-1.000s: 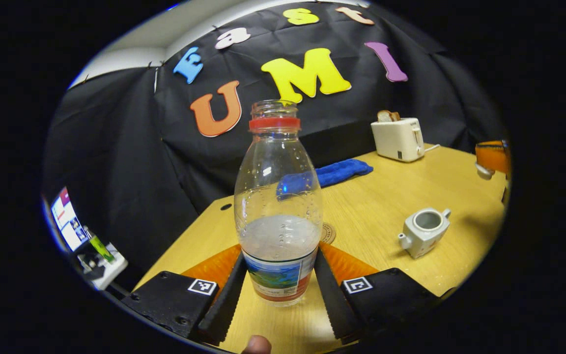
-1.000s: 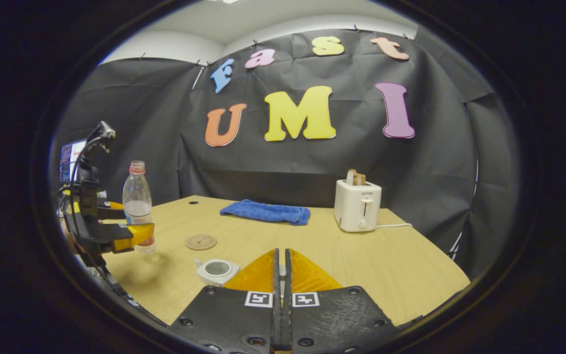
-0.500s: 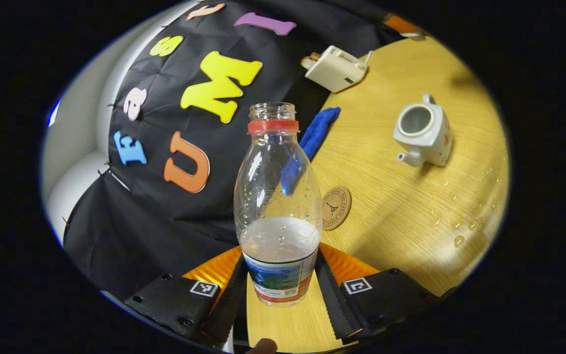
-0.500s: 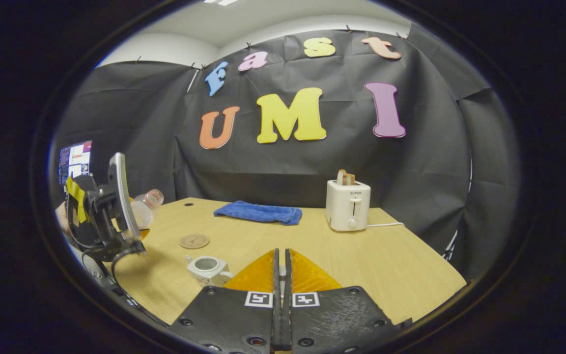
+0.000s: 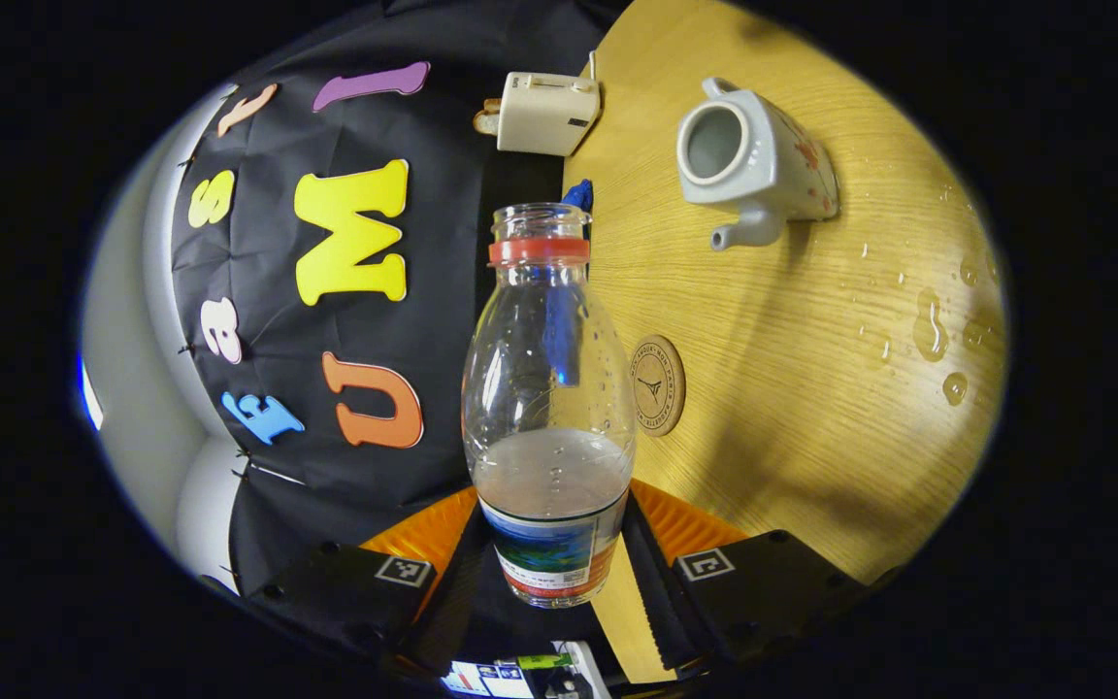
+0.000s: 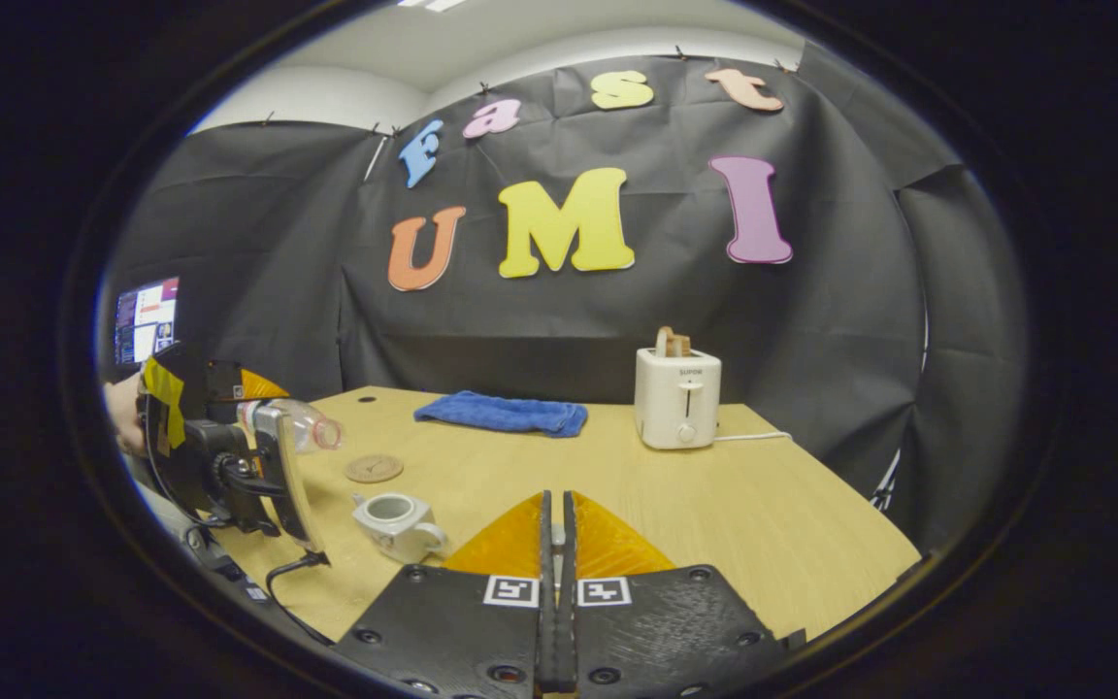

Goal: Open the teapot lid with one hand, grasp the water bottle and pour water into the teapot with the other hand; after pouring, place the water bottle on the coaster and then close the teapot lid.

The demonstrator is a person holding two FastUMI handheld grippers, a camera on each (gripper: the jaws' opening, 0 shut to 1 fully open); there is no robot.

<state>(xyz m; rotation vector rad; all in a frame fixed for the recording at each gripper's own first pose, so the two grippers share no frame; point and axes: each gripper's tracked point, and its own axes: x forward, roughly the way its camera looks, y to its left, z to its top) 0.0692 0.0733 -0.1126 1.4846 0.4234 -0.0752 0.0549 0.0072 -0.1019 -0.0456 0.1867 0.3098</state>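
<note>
Left gripper view: the left gripper point(image 5: 551, 582) squeezes the water bottle point(image 5: 549, 408), now tipped sideways toward the open teapot point(image 5: 753, 160) (pouring comes next), while the right gripper point(image 6: 555, 592) is closed, maybe on the lid.

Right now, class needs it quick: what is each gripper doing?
Left gripper: closed on the water bottle, tipped toward the teapot.
Right gripper: closed; contents cannot be told.

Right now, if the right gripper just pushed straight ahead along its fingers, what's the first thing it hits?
Probably nothing close: the right gripper points across bare table, between the blue towel and the toaster, toward the booth wall. The teapot sits left of that line. Depth is uncertain.
</note>
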